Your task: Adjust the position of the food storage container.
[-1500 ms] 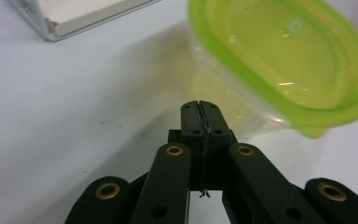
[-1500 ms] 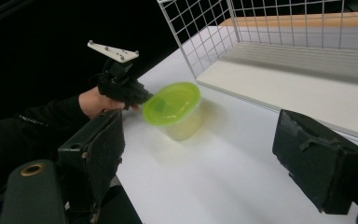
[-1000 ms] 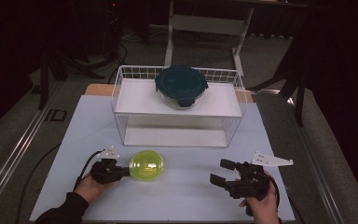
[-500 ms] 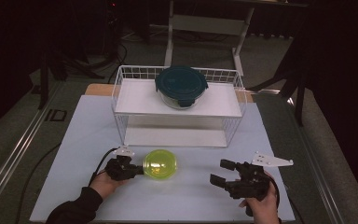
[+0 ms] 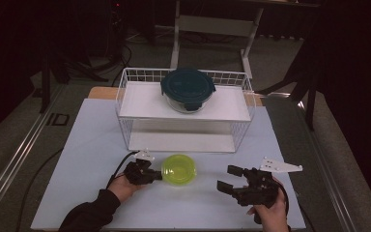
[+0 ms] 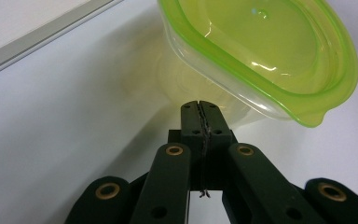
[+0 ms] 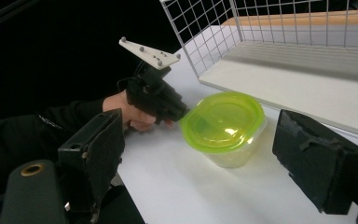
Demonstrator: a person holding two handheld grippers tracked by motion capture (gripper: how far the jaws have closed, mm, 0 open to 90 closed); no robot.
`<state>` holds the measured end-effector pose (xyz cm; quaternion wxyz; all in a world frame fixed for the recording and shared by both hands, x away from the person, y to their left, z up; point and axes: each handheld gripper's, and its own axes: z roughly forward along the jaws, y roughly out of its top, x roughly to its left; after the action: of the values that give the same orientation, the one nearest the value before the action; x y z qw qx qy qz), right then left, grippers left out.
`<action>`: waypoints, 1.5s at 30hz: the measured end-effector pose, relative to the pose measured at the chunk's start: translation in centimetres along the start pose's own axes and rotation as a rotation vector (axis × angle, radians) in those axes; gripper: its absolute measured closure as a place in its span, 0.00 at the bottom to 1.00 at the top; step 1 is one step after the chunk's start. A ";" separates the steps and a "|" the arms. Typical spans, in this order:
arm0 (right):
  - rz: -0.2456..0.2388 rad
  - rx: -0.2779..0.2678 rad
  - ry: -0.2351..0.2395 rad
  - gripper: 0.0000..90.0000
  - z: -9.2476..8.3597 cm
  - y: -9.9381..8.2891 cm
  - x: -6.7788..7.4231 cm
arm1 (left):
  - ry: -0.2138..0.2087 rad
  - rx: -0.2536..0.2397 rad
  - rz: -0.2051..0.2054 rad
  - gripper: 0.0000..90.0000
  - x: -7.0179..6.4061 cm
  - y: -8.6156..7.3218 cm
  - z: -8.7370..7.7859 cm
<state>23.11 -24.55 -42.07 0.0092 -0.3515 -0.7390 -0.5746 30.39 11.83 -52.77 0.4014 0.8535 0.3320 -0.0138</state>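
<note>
L gripper point(image 5: 150, 175) clenched empty, touching tub point(image 5: 179, 169) rim; R gripper point(image 5: 231, 180) released, right. I risk tipping tub if nudged.

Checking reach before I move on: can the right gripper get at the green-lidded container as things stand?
Probably yes: the right gripper is open, facing the green-lidded container across bare table, though the left gripper is beside its far edge.
</note>
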 end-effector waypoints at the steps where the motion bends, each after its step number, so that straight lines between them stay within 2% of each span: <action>1: 0.002 0.002 -0.002 0.18 0.0 0.0 0.0 | -0.001 0.004 0.003 0.99 0.0 0.2 0.1; 5: 0.006 0.000 0.001 0.18 0.1 -0.1 -0.1 | -0.003 -0.004 -0.005 0.99 0.1 0.7 0.6; 11: 0.012 0.010 0.002 0.18 0.2 -0.2 -0.2 | -0.014 0.009 0.012 0.99 -0.5 1.1 1.5; 15: 0.010 0.010 0.000 0.18 0.3 -0.2 -0.2 | -0.022 0.005 0.009 0.99 -0.6 1.2 1.9; 20: 0.005 0.013 -0.002 0.18 0.3 -0.2 -0.1 | -0.011 0.016 0.022 0.99 -0.6 1.2 2.1; 24: 0.006 0.012 -0.006 0.18 0.3 -0.2 -0.1 | 0.006 0.007 0.007 0.99 -0.4 0.9 1.2; 28: 0.003 0.016 -0.009 0.18 0.4 -0.3 -0.1 | -0.002 -0.017 -0.009 0.97 -0.3 0.4 -0.3; 29: 0.000 0.016 -0.010 0.18 0.4 -0.3 -0.1 | 0.001 -0.022 -0.013 0.93 -0.4 0.4 -0.7; 34: -0.005 0.019 -0.017 0.18 0.5 -0.3 0.0 | -0.004 -0.073 -0.019 0.85 -0.8 0.4 -2.9; 36: -0.005 0.018 -0.017 0.18 0.5 -0.3 0.0 | -0.009 -0.088 -0.031 0.78 -0.9 0.4 -3.3; 37: -0.007 0.018 -0.018 0.18 0.5 -0.3 0.0 | -0.013 -0.114 -0.048 0.78 -1.0 0.5 -4.0; 41: -0.012 0.017 -0.026 0.18 0.4 -0.3 0.0 | -0.011 -0.163 -0.051 0.52 -1.6 0.8 -5.4; 42: -0.014 0.018 -0.028 0.18 0.4 -0.3 0.0 | -0.003 -0.174 -0.047 0.47 -1.8 0.8 -5.6; 43: -0.016 0.018 -0.030 0.18 0.4 -0.3 0.0 | -0.012 -0.186 -0.036 0.43 -1.9 0.9 -5.9; 44: -0.016 0.018 -0.030 0.18 0.4 -0.3 0.0 | -0.027 -0.204 -0.038 0.32 -2.1 1.0 -6.2; 45: -0.017 0.019 -0.030 0.18 0.4 -0.2 0.0 | -0.014 -0.213 -0.046 0.26 -2.3 1.2 -6.4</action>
<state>23.11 -24.22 -42.40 -0.0036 -0.3538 -0.7475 -0.5621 27.73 14.49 -46.96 0.4919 0.7980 0.3481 0.0063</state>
